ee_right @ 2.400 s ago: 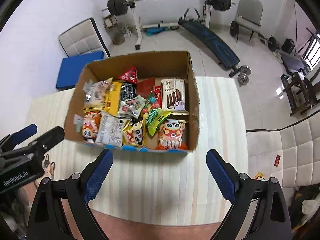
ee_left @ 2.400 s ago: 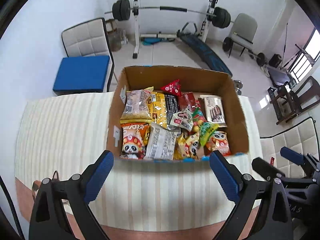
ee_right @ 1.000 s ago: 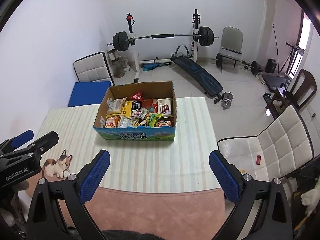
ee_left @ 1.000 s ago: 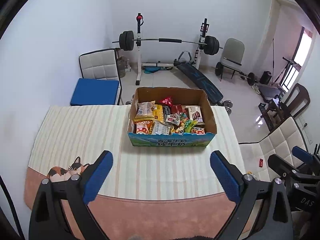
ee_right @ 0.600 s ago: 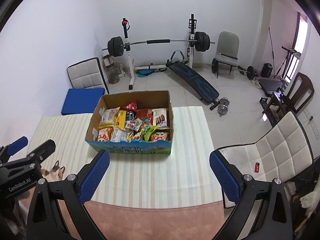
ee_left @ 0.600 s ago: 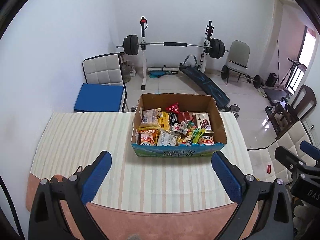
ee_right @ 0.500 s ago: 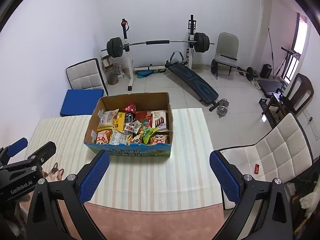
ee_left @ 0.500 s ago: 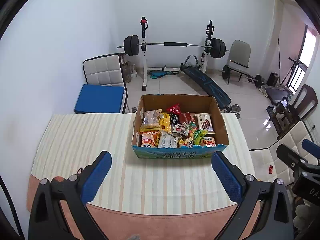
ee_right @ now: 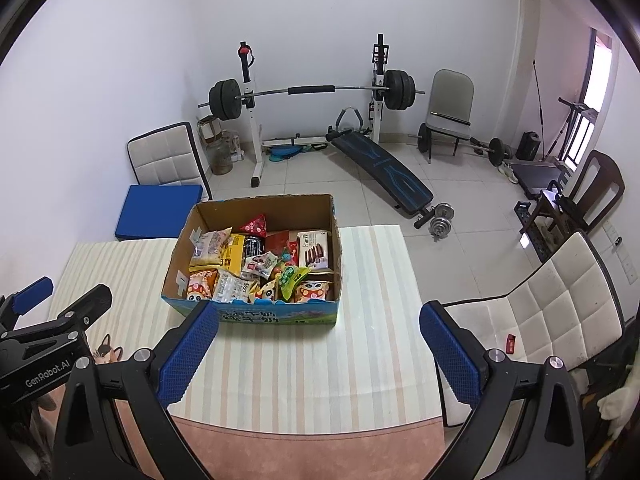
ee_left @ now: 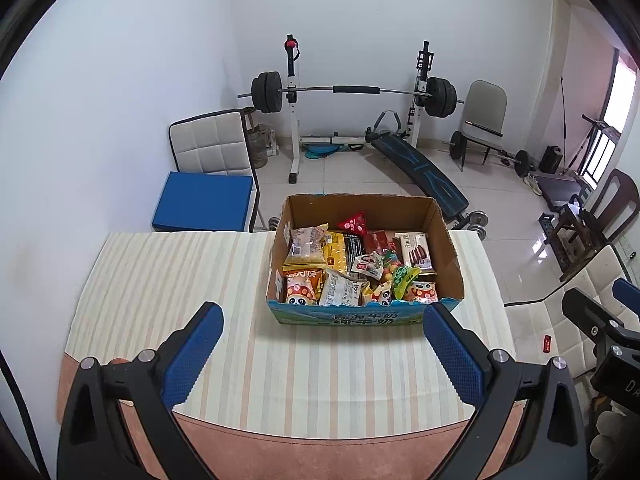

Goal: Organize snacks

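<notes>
On a table spread with a cream striped cloth, toward its far edge: an open cardboard box with a blue printed front, packed full of snacks. Well ahead of both grippers, nothing touching it. Behind, on the tiled floor: a barbell rack, a sit-up bench, a blue-cushioned chair.

Left gripper: spread wide, empty, above bare cloth at the near edge, box ahead and centred between the blue pads. Right gripper: also spread wide, empty, box ahead and left of centre, left pad overlapping the box's near left corner in the right wrist view.

Among the snacks: a pale bag at far left, a brown-and-white wafer pack at far right, a red triangular pouch against the back wall, panda-printed packets along the front.
</notes>
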